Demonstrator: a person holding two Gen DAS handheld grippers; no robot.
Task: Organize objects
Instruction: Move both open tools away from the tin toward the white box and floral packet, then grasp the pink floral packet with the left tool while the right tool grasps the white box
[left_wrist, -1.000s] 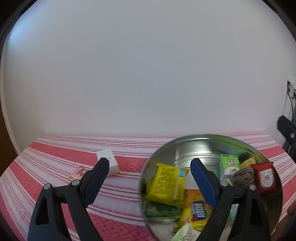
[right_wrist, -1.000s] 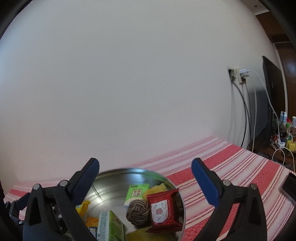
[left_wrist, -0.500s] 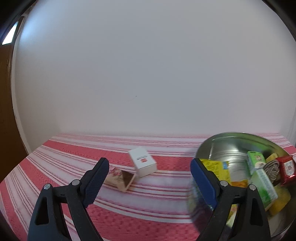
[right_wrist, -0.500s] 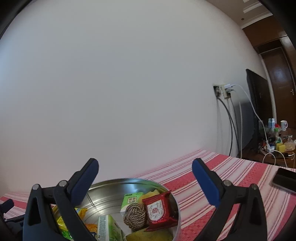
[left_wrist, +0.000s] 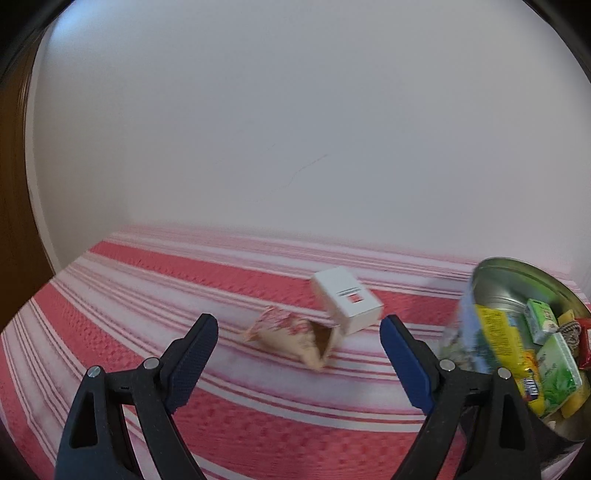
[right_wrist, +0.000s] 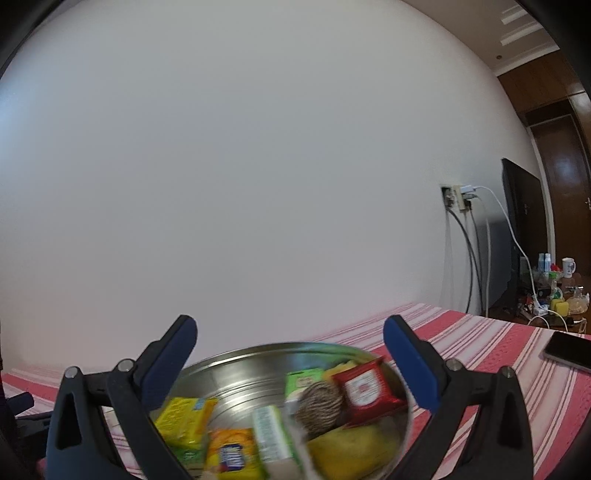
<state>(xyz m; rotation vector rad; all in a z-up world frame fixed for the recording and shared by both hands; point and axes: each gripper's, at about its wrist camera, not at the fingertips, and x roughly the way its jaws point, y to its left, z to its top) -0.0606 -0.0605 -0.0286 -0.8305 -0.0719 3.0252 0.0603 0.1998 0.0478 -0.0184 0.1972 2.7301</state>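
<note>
Left wrist view: the left gripper stands with its jaws spread wide and nothing between them, above the red-and-white striped cloth. The landmark is the round metal tin, which sits at the right edge of this view. To the left of the tin, apart from it, lies a white box, tilted; a tan paper pouch lies just left of the box and touches its lower corner. Further left of the pouch the cloth runs bare to its far-left edge, where a brown wooden surface begins. Behind the tin, the cloth meets a plain white wall.

Right wrist view: the right gripper is likewise spread wide and empty, with the tin low between its fingers. Inside the tin lie a red packet, a twine ball, a green carton and yellow packets. To the right of the tin, the cloth is bare up to a dark phone near the cloth's right edge.
</note>
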